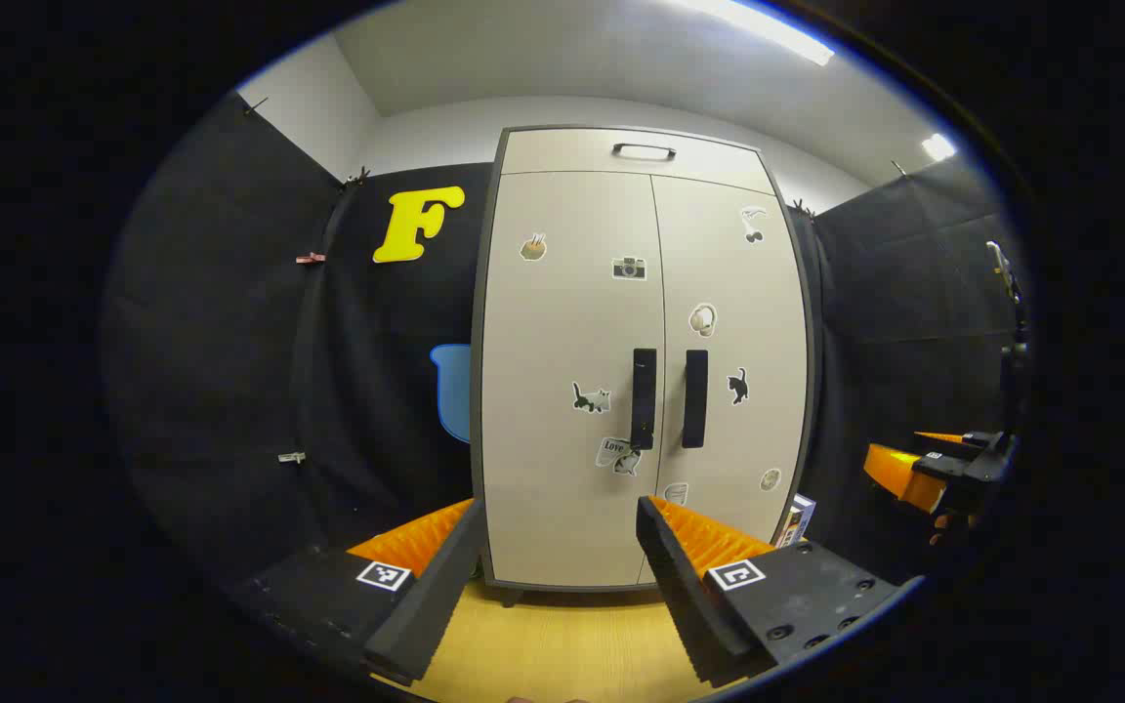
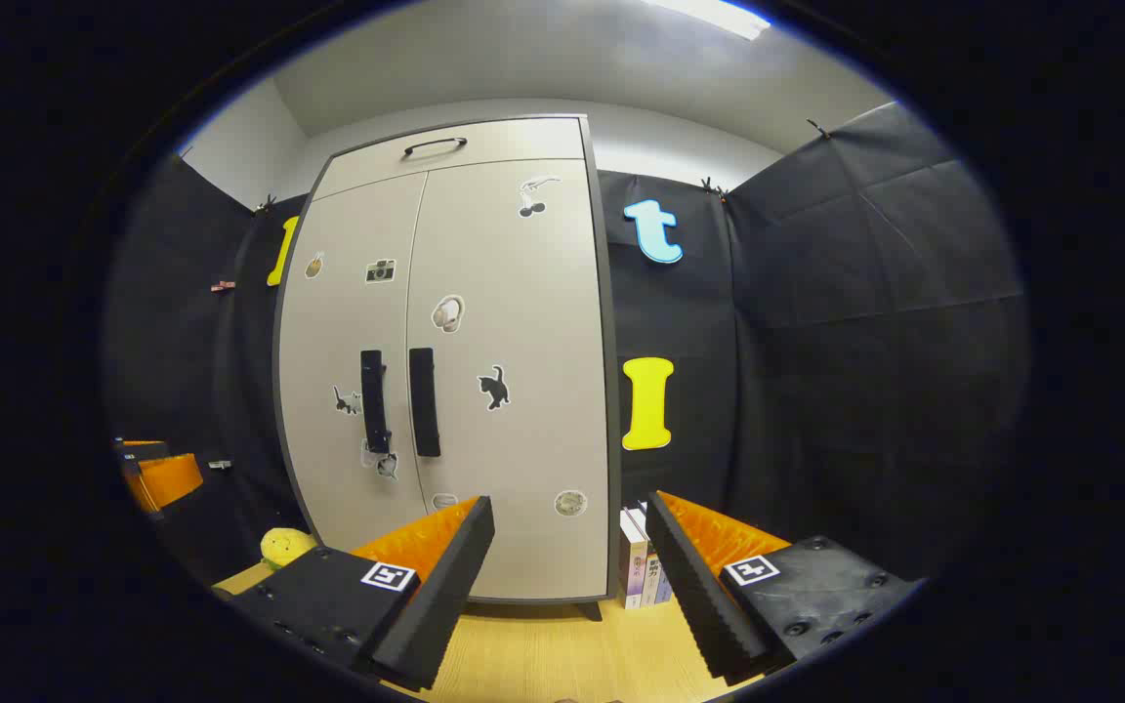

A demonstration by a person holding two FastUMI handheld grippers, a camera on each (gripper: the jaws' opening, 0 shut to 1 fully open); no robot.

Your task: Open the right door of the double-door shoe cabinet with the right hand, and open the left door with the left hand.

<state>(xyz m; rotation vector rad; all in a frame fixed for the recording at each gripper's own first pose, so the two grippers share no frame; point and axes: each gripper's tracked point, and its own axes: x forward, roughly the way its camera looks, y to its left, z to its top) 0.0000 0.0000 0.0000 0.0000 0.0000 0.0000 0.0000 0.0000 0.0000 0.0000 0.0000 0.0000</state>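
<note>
Still-closed shoe cabinet point(image 1: 641, 361), both doors shut, contents hidden, grippers apart.

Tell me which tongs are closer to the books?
Right, probably. The right tongs have the books straight ahead between their fingers; the left tongs face the cabinet, books off to their right.
</note>
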